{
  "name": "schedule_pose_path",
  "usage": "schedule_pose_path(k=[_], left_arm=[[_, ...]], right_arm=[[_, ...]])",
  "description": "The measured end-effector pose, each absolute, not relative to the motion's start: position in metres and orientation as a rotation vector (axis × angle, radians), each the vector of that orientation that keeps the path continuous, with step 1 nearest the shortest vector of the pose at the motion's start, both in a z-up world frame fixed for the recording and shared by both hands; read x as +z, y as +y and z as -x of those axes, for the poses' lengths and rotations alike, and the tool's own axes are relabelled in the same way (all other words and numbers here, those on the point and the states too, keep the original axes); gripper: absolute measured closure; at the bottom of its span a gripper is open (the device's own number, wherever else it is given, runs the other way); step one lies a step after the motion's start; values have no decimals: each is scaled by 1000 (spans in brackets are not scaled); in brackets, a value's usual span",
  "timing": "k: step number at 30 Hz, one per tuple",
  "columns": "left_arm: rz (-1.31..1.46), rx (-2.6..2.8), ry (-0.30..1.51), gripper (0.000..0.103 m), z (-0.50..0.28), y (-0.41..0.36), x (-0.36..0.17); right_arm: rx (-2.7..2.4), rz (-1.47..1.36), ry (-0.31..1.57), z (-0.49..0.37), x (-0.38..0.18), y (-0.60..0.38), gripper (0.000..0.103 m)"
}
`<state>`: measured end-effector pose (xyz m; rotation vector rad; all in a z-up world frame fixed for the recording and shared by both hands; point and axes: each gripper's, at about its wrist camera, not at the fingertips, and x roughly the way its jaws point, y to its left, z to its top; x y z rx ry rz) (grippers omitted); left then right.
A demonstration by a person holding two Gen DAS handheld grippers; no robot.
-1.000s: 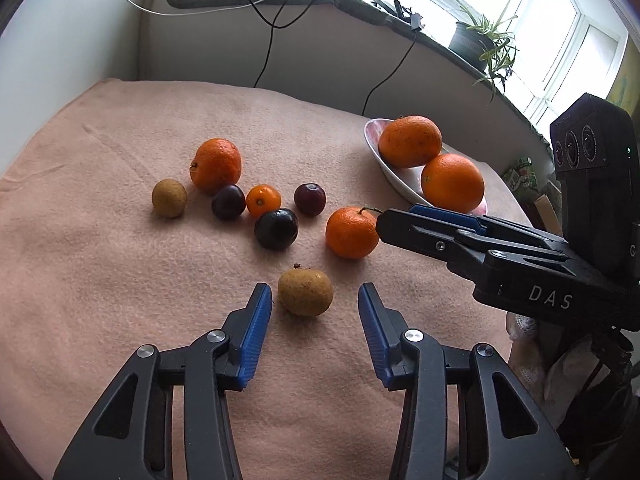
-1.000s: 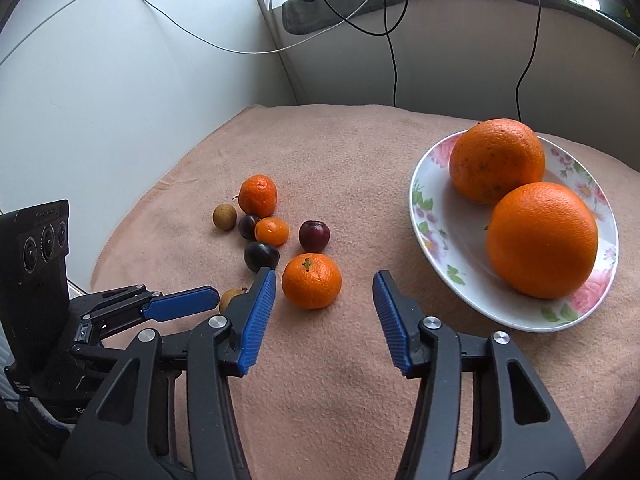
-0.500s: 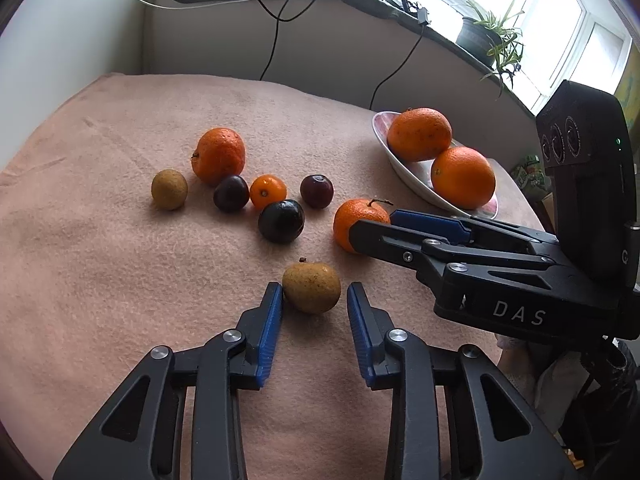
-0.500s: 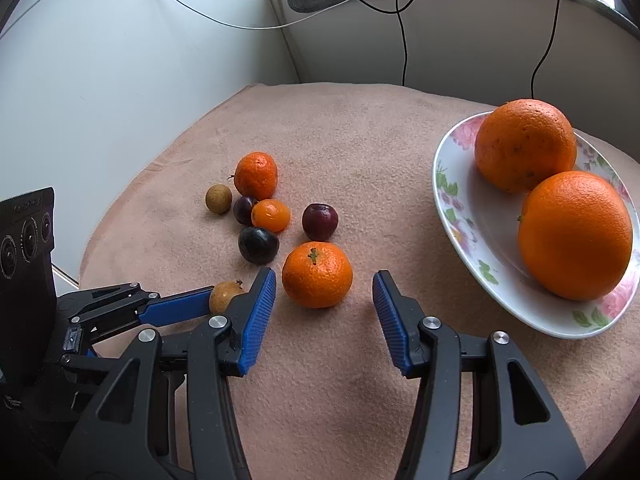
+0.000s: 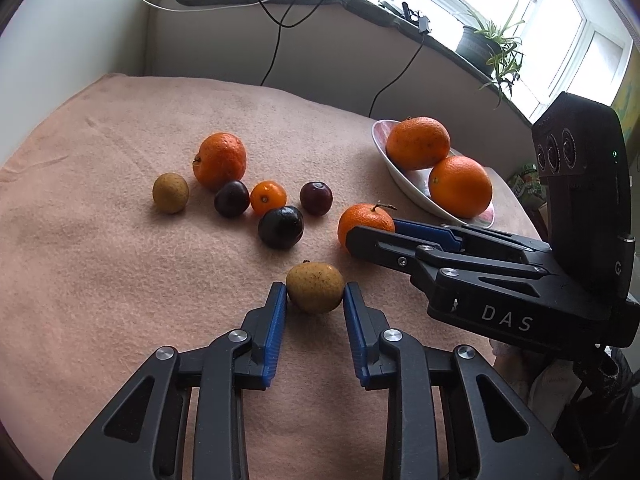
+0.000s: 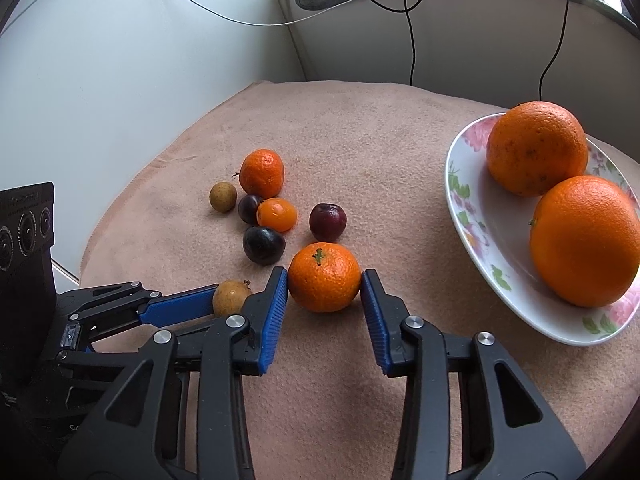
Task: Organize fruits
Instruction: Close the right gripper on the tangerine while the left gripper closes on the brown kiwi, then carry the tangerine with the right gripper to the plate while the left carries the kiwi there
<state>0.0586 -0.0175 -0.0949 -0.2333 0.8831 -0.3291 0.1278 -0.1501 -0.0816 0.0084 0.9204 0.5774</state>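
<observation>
The left gripper point(image 5: 315, 300) has closed its blue pads against both sides of a brown fruit point(image 5: 315, 287) on the table point(image 5: 120, 280), stem stub tipped toward 11 o'clock; in the right view that fruit is half hidden behind a finger. The right gripper point(image 6: 324, 280), its jaws just closing, has both pads touching a tangerine point(image 6: 324, 277), stem up. Beyond lie plums point(image 6: 327, 222) and small citrus; at 2 o'clock a plate point(image 6: 472, 216), cut off at the frame edge, holds two oranges point(image 6: 536, 148).
</observation>
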Motion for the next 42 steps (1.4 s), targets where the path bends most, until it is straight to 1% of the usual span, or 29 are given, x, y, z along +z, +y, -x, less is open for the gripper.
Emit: schedule_pose_path(k=[20, 42], left_arm=[[232, -436, 842, 76, -78, -47, -74], [169, -516, 819, 76, -112, -98, -58]], right_arm=[[468, -116, 824, -102, -45, -234, 64], [273, -170, 765, -106, -38, -313, 64]])
